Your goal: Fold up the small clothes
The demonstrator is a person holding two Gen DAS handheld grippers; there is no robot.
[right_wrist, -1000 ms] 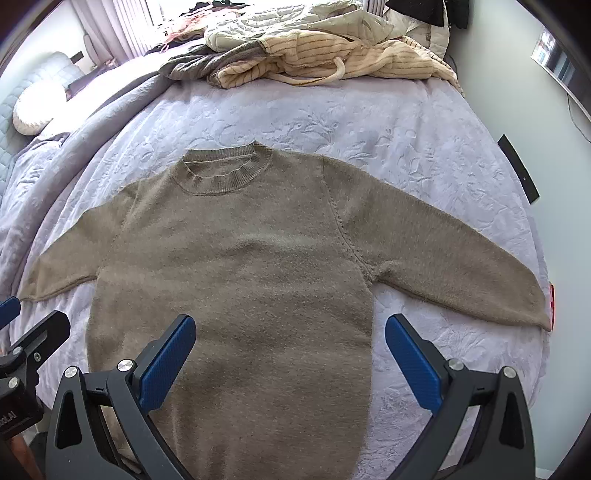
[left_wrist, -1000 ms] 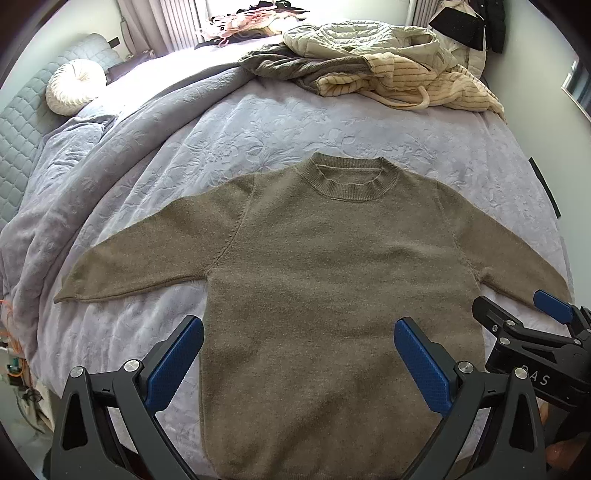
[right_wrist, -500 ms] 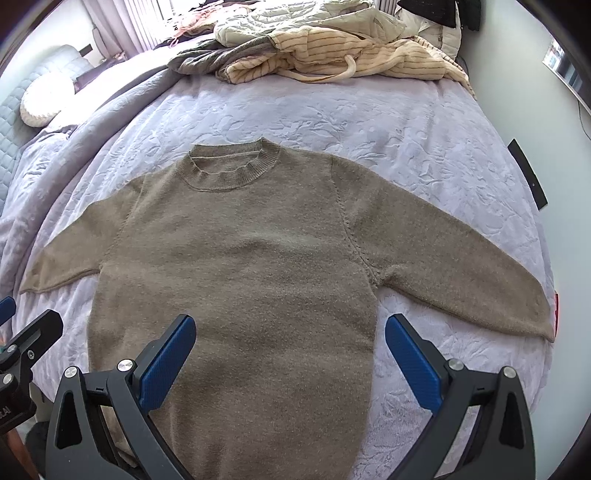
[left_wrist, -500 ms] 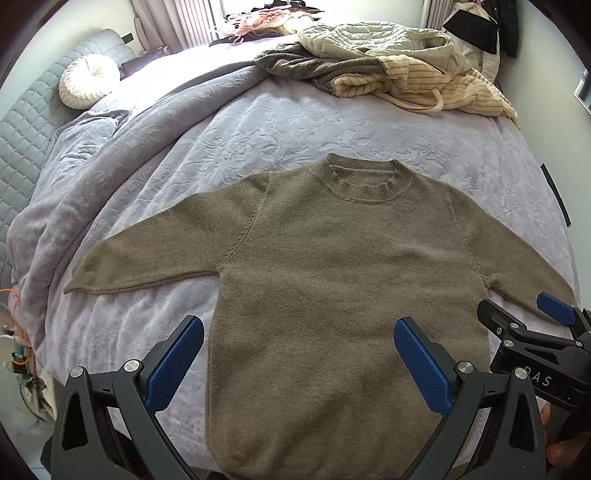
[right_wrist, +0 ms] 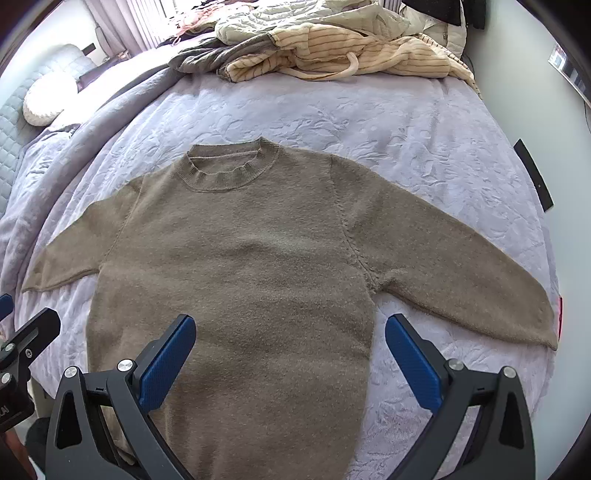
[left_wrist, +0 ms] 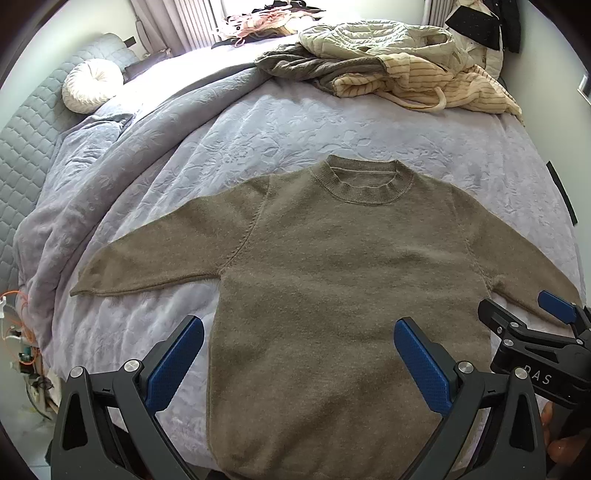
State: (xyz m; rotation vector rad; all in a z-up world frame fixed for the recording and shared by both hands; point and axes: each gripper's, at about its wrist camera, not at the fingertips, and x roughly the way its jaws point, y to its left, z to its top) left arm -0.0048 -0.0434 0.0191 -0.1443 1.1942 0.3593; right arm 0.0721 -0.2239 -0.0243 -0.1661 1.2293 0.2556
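The room is filled by a bed (left_wrist: 332, 122) covered with a lavender embossed quilt (right_wrist: 369, 122). A grey quilted headboard (left_wrist: 26, 125) is seen at the left, with a round white cushion (left_wrist: 92, 85) against it. Daylight is admitted past grey curtains (left_wrist: 166, 22). Pale walls (right_wrist: 535, 110) are seen at the right.

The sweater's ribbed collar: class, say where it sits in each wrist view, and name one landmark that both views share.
Left wrist view: the ribbed collar sits right of centre, in the upper middle.
Right wrist view: the ribbed collar sits left of centre, in the upper middle.
Shared landmark: the cream striped garment in the pile at the far end of the bed, beyond the collar.
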